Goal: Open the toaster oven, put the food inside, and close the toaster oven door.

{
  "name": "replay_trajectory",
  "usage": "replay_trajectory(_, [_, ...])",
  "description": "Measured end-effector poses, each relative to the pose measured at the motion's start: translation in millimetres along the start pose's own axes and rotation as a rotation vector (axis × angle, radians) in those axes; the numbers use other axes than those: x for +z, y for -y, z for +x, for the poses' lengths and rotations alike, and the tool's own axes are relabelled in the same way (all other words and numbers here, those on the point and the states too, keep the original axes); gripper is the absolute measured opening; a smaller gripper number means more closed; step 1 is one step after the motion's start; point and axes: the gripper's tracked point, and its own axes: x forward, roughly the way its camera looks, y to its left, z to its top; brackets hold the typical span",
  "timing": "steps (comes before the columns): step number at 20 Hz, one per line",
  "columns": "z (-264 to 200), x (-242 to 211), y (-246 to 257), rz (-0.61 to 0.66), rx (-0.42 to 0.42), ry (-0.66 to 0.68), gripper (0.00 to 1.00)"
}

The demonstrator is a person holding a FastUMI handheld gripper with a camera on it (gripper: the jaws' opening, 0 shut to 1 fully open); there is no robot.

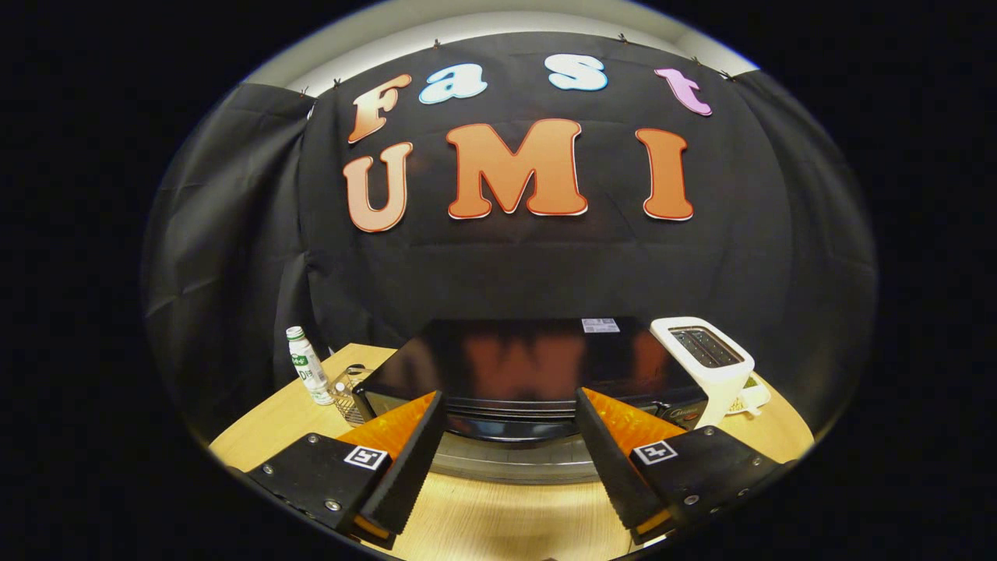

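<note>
Table [498, 514]: one wooden surface is carrying everything you are working with.
Toaster oven [514, 366]: one black unit is sitting just ahead of the fingers; its door appears closed, its silver front edge lying between them.
Slot toaster [713, 362]: one white unit is standing beside the oven.
Gripper [510, 425]: you are holding the fingers wide apart, gripping nothing.
Bottle [308, 366]: one is standing near a wire basket [348, 397].
Food: you are not seeing it here.
Risk: you are likely approaching high; the fingers could slide off the door edge or push the oven backward.
</note>
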Motion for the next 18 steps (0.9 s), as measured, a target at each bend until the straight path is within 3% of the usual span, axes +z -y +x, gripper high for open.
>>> replay_trajectory(7, [1.2, -20.9, 5.5, -0.091, -0.041, 0.015, 0.98])
replay_trajectory(9, [-1.9, -75.3, -4.1, -0.067, 0.01, -0.154, 0.96])
replay_trajectory(11, [-6.2, -99.7, -31.5, 0.031, 0.142, -0.224, 0.93])
replay_trajectory(13, [-3.1, -76.2, -19.7, 0.01, 0.099, -0.135, 0.88])
replay_trajectory(18, [-33.1, 18.5, -18.2, -0.172, 0.074, 0.169, 0.86])
